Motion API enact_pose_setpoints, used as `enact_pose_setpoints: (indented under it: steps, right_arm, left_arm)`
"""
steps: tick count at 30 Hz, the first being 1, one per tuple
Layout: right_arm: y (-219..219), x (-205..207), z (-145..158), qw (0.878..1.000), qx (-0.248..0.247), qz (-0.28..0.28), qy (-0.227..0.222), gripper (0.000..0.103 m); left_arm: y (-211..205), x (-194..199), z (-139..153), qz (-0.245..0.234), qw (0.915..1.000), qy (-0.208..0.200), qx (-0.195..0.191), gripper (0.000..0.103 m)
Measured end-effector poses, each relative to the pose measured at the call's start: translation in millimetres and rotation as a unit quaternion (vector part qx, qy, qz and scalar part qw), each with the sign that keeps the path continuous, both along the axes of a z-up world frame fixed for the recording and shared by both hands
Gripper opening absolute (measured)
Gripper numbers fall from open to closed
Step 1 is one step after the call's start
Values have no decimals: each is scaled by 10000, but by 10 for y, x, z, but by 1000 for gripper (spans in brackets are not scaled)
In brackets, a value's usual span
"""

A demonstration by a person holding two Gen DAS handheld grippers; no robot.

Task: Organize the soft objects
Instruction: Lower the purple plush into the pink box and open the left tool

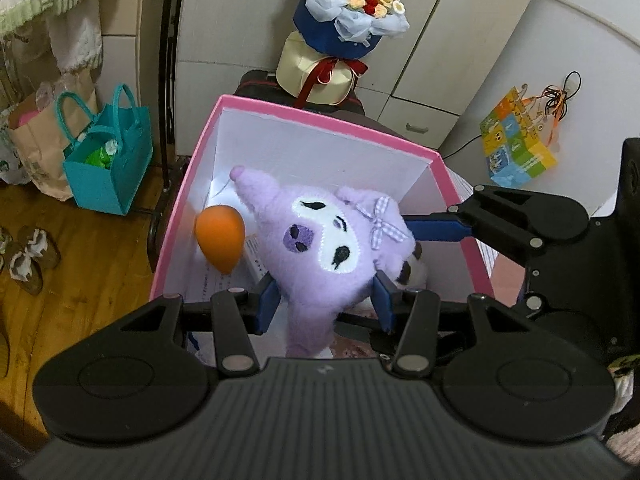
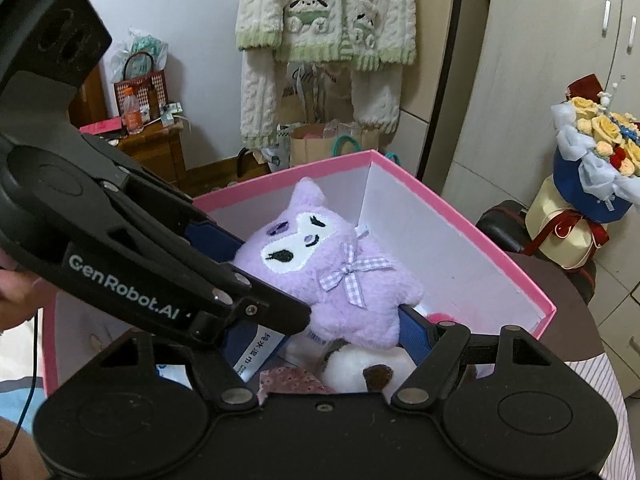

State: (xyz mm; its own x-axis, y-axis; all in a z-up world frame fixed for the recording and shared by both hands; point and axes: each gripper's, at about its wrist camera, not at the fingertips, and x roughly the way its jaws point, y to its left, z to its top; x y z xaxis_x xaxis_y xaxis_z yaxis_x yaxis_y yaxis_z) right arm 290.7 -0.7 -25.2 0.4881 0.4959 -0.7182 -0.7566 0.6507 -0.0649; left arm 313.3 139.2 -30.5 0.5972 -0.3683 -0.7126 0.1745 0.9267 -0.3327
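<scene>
Gripping the purple plush toy (image 1: 332, 240) over the pink box (image 1: 320, 120), my left jaws clamped its body and my right jaws its side, steadying it for stowing.

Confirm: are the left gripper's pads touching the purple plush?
Touching. The left wrist view shows both blue pads of the left gripper pressed into the purple plush.

there were one purple plush toy (image 1: 332, 236), one orange sponge (image 1: 220, 236), one pink box (image 1: 320, 118) and two bouquets (image 1: 344, 12).
</scene>
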Motion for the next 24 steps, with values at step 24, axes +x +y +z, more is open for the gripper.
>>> enact_pose_setpoints:
  steps: [24]
  right_arm:
    - [-290, -692, 99, 9979, 633, -11, -133, 81]
  left_arm:
    - [-27, -934, 394, 391, 9897, -1256, 564, 50]
